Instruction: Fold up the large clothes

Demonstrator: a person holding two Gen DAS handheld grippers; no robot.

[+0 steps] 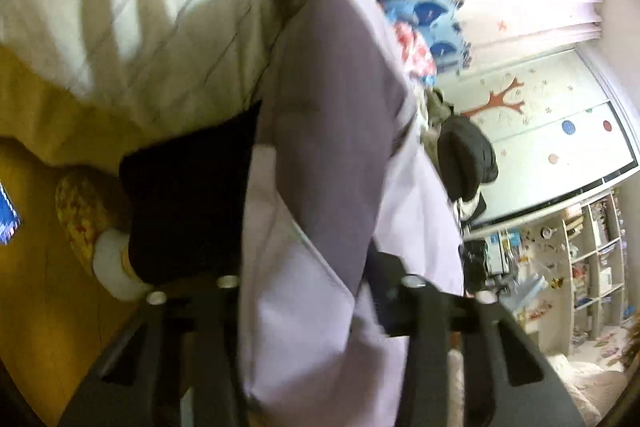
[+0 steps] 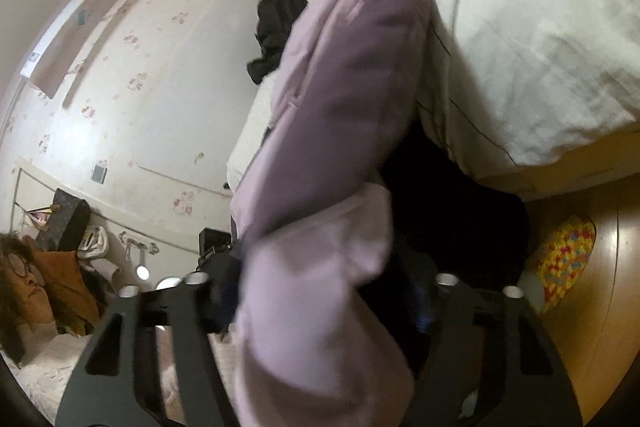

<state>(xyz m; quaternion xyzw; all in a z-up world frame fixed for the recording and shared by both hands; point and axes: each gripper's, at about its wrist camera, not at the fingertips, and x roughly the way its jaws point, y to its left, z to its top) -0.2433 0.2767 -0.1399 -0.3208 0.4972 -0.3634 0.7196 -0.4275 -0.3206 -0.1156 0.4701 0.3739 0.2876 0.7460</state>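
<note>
We hold the lilac garment (image 1: 320, 155) up off the cream bedsheet (image 1: 140, 7), one bunched edge in each tool. Our left gripper (image 1: 316, 291) is clamped on a thick fold of it, the cloth filling the gap between the fingers. Our right gripper (image 2: 320, 287) pinches another gathered handful of the same garment (image 2: 340, 107), which runs away from the camera toward the bed.

What could go wrong, as we judge it: both grips are on bundled layers, not on a single clean hem, so a layer could slide free as we spread the piece, and one side would drop. The hanging part also sits close to the bed edge and to our dark trouser leg (image 1: 188, 203), so it could drag or snag there and twist the fold line. If the two hands pull unevenly, the cloth would skew rather than lay flat.

The garment looks like a smooth, fairly stiff woven fabric, pale lilac on one face and a duller grey-purple in shadow, with stitched seams and broad soft creases. The bedsheet is matte, wrinkled, with thin lines. Below, the floor (image 2: 592, 307) is glossy wood, and a patterned slipper (image 2: 568, 259) shows beside the leg.
</note>
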